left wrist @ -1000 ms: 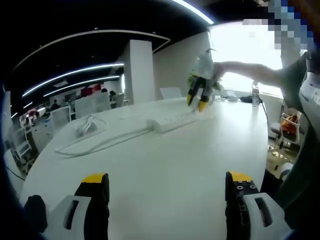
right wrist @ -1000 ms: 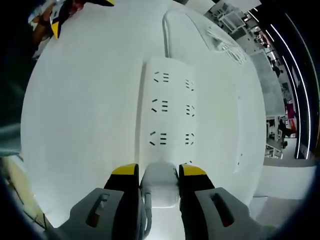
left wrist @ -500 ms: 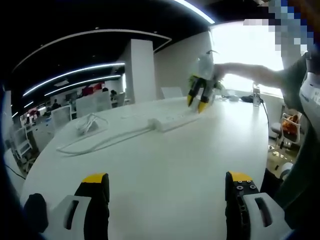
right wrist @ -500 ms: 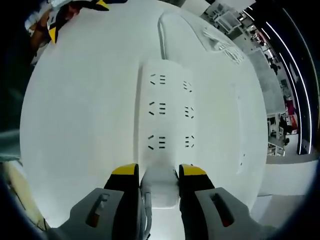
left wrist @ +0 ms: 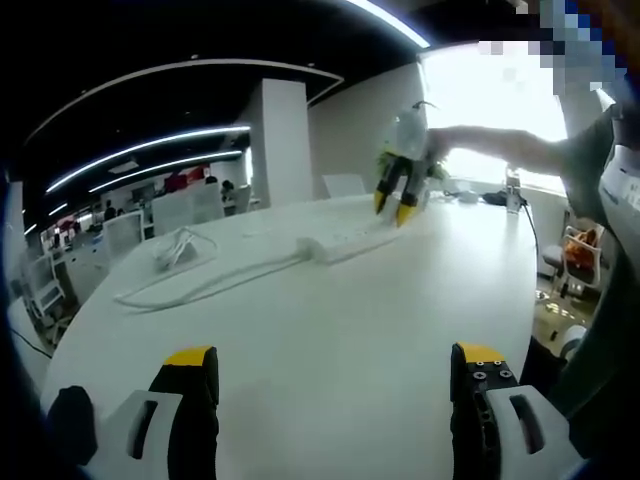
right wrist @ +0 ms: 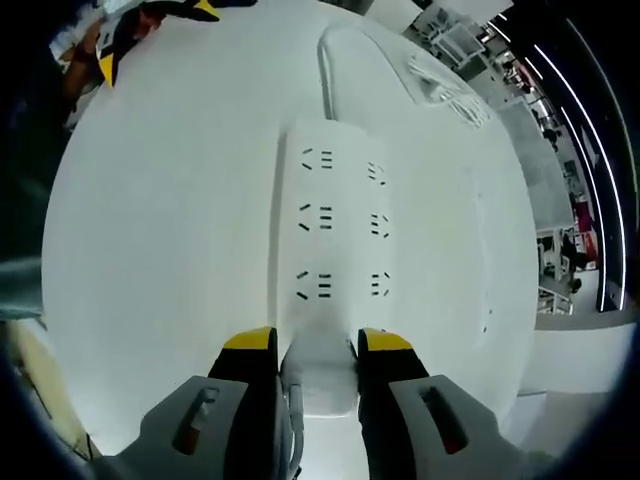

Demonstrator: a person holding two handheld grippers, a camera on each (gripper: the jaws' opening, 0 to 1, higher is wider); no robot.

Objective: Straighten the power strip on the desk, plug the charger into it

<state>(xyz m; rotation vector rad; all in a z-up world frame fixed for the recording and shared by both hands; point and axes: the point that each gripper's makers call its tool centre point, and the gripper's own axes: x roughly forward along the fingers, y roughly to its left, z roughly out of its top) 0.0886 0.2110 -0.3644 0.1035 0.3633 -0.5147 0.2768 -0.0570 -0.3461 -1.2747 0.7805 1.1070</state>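
My right hand-held gripper [right wrist: 314, 348] is clamped on the white charger [right wrist: 320, 372], which sits between its two yellow-tipped jaws, right over the near end of the white power strip [right wrist: 335, 235]. In my judgement the step in hand is seating the charger in a socket at that near end. To do it well I should keep the charger square to the strip's face, line its prongs up with the slot pattern before pressing, and push straight down, not at a slant, so the strip does not skid on the smooth worktop [right wrist: 170, 220]. I cannot see the prongs or the socket under the charger, so I would feel for the fit, not force it.

My left hand-held gripper [left wrist: 335, 375] hangs above the worktop with its jaws wide apart and nothing between them; it could steady the strip if it starts to slide.

In the right gripper view the strip's long axis runs straight away from me, in line with my jaws, sockets facing up. Its cable [right wrist: 325, 65] leaves the far end and curves off across the worktop. In the left gripper view the strip lies towards the far side of the worktop, well apart from my left jaws.
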